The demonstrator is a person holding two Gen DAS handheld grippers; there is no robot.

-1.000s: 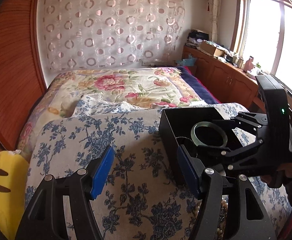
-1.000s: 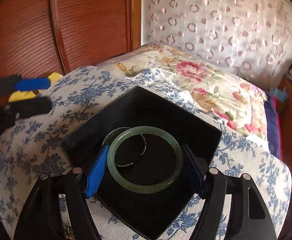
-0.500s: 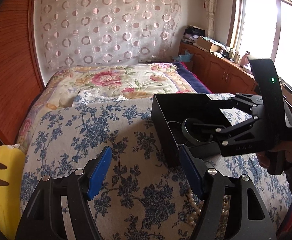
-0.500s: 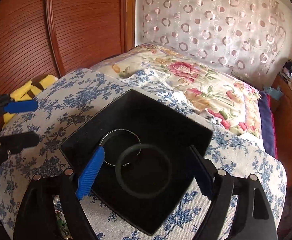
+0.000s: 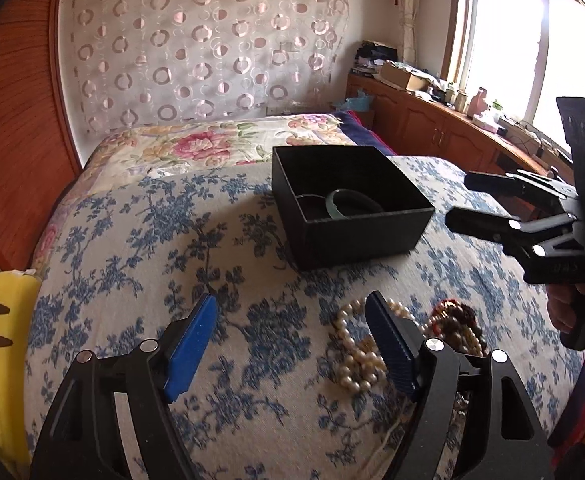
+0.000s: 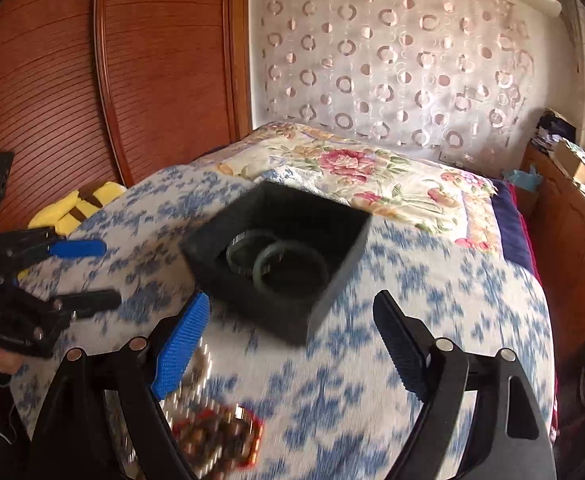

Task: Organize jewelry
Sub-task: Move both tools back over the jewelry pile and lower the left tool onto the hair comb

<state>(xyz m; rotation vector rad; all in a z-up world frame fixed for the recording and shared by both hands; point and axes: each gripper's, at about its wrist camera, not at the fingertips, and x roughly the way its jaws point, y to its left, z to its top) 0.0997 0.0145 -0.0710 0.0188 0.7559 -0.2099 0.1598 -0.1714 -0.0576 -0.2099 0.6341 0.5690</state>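
Observation:
A black open box (image 5: 356, 236) sits on the blue-flowered quilt; it also shows in the right wrist view (image 6: 332, 300). Inside lie a green jade bangle (image 5: 334, 206) (image 6: 292, 270) and a thin dark bangle (image 6: 238, 250). A pearl necklace (image 5: 356, 364) and a red-brown bead string (image 5: 458, 320) lie on the quilt in front of the box; they show blurred in the right wrist view (image 6: 212, 436). My left gripper (image 5: 292, 344) is open and empty above the quilt, left of the pearls. My right gripper (image 6: 292, 344) is open and empty, pulled back from the box.
A yellow plush toy (image 5: 0, 360) lies at the quilt's left edge. A floral bedspread (image 5: 212, 148) covers the far bed. A wooden cabinet (image 5: 432, 120) with clutter runs under the window on the right. A wooden headboard (image 6: 92, 80) stands at the left.
My right gripper opened and let the green bangle drop into the box, then drew back out of the box. My left gripper drew back, bringing the pearls into view.

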